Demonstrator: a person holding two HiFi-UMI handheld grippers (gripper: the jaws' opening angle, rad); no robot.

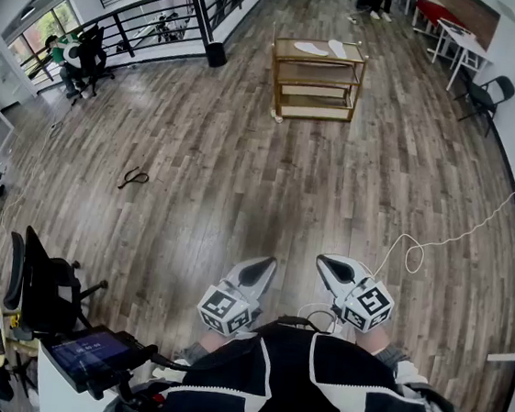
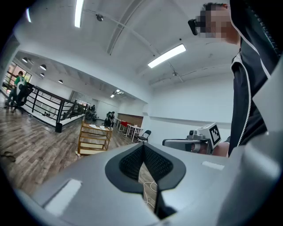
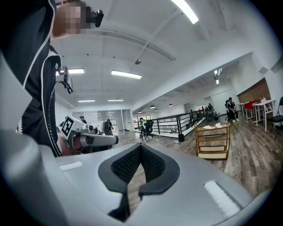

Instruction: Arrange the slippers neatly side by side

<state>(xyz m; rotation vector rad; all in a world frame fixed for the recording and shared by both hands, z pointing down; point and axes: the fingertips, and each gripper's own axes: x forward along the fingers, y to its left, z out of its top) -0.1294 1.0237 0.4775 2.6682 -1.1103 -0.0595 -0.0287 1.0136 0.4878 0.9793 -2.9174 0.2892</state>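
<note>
Two white slippers (image 1: 320, 47) lie on the top shelf of a wooden rack (image 1: 316, 80) far across the room; they lie apart and at different angles. The rack also shows small in the left gripper view (image 2: 93, 137) and the right gripper view (image 3: 213, 141). My left gripper (image 1: 264, 266) and right gripper (image 1: 323, 263) are held level close to my body, both shut with nothing between the jaws. Each gripper shows in the other's view: the right gripper (image 2: 166, 142) and the left gripper (image 3: 115, 140).
Wood floor stretches between me and the rack. A white cable (image 1: 438, 241) trails on the floor at right, a dark strap (image 1: 134, 177) lies at left. A black railing (image 1: 164, 10) runs along the far left. Chairs and a screen (image 1: 84, 352) stand near my left side.
</note>
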